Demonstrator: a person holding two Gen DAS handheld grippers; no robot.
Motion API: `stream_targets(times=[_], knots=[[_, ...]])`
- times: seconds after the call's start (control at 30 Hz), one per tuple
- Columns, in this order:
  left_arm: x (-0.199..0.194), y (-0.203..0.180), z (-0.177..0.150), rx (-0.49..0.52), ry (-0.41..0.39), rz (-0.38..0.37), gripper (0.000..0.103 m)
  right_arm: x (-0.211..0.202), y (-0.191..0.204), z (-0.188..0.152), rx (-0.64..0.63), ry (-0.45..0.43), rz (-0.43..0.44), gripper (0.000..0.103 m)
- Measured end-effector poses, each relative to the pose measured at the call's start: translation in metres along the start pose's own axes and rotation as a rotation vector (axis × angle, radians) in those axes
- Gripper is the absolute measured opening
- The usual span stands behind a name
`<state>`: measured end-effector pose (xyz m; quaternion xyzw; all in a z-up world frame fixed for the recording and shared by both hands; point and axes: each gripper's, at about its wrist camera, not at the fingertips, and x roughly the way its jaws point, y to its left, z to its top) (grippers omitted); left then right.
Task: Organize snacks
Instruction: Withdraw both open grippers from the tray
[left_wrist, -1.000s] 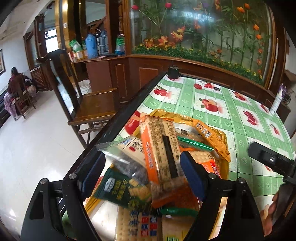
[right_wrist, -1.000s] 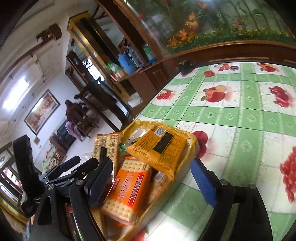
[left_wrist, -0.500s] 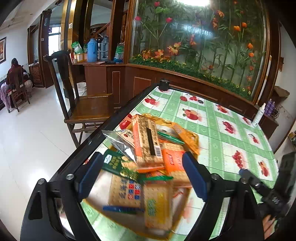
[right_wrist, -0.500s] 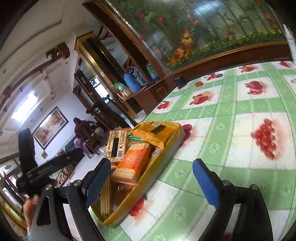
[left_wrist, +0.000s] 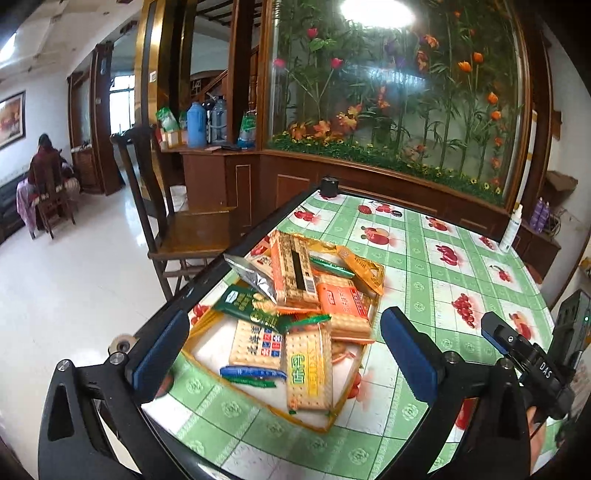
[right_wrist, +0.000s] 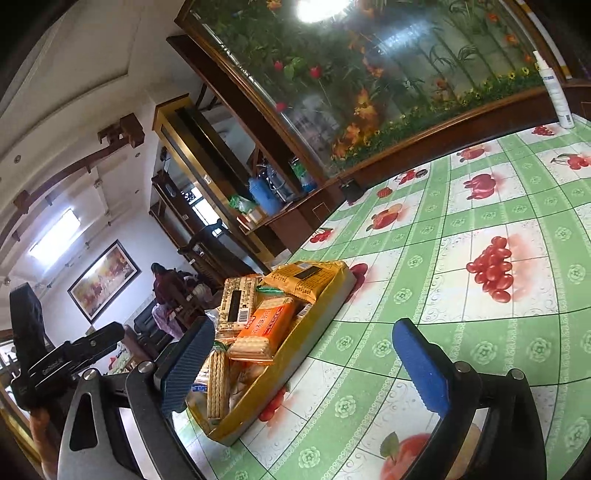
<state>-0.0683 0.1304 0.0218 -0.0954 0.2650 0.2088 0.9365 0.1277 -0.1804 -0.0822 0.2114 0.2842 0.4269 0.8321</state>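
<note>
The snack packets (left_wrist: 295, 314) were heaped in a yellow tray (left_wrist: 347, 402) at the lower middle of the frame, near the table (left_wrist: 461, 258) edge; the left gripper (left_wrist: 284, 354) was held with jaws wide apart, just opened and empty; the right gripper (right_wrist: 299, 369) likewise, apparently backed off so the pile could be surveyed

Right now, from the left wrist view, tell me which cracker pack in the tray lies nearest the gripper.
The yellow cracker pack with green lettering, at the tray's near edge. The orange pack and the barcode pack lie farther back.
</note>
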Motion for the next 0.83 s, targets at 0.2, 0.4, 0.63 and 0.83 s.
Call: stream_targets(times=[0.2, 0.4, 0.63, 0.83], knots=[[-0.01, 0.001, -0.011, 0.006, -0.024, 0.011, 0.103, -0.006, 0.003, -0.002, -0.017, -0.016, -0.014, 0.099], [-0.008, 0.009, -0.018, -0.041, 0.012, -0.004, 0.103, -0.009, 0.008, -0.006, -0.042, -0.015, -0.025, 0.099], [-0.008, 0.02, -0.028, -0.085, 0.011, 0.027, 0.103, -0.011, 0.007, -0.01, -0.028, -0.013, -0.021, 0.1], [-0.003, 0.02, -0.033, -0.076, 0.058, -0.013, 0.103, -0.013, 0.005, -0.012, -0.021, -0.013, -0.019, 0.1]])
